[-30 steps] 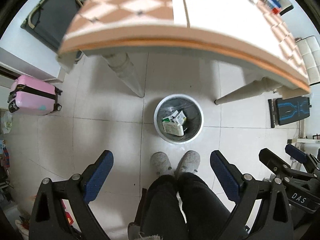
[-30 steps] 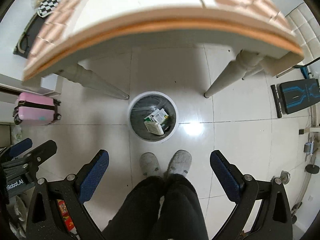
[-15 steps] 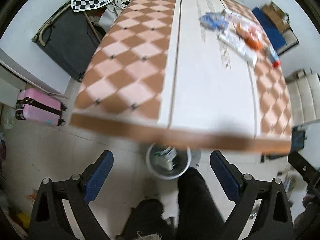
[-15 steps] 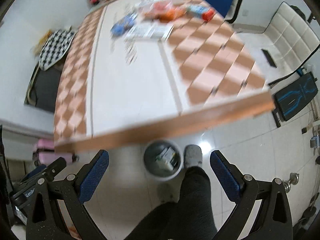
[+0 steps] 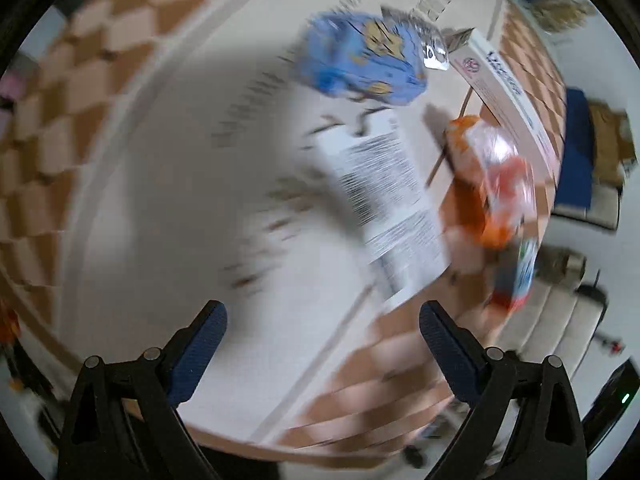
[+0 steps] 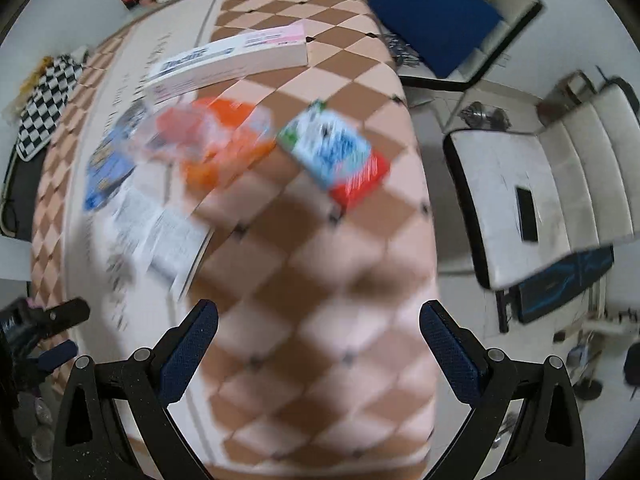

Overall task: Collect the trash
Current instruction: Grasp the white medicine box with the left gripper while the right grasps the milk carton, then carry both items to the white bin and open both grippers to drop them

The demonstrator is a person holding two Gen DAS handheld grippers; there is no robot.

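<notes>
Big checkered table [image 6: 320, 264] fills both views, brown and pink diamonds w/ a pale strip down the middle [image 5: 168, 208]; both pics smeared by motion blur. Off the table's right side, a white padded chair [image 6: 536, 196] and a blue panel [image 6: 432, 16] leaning near the far corner. Checkered black-white cloth [image 6: 44, 100] off the far left edge.

Trash all sits on the tabletop, clustered toward the far half. Long white toothpaste-style box [image 6: 228, 64] w/ pink end, lying flat, farthest back; in left view it runs along the right edge [image 5: 508, 92]. Printed paper sheet [image 5: 384, 200] lies flat on the pale strip, text too blurred to read; right view has it at [image 6: 160, 236]. Blue crinkled snack bag [image 5: 360, 64] beyond the sheet, silver torn end touching the box's corner. Orange plastic wrapper [image 6: 216, 144] just beside the sheet, between it and a small carton. That carton, green-white-blue w/ red end [image 6: 336, 156], lies near the table's right edge, apart from the wrapper.

Left gripper [image 5: 323, 354] hovers over the pale strip, fingers spread wide, holding nothing. Right gripper [image 6: 319, 350] over the diamond pattern, fingers also spread wide, nothing between. Blue pads [image 6: 190, 354] clear of the surface as far as blur allows.
</notes>
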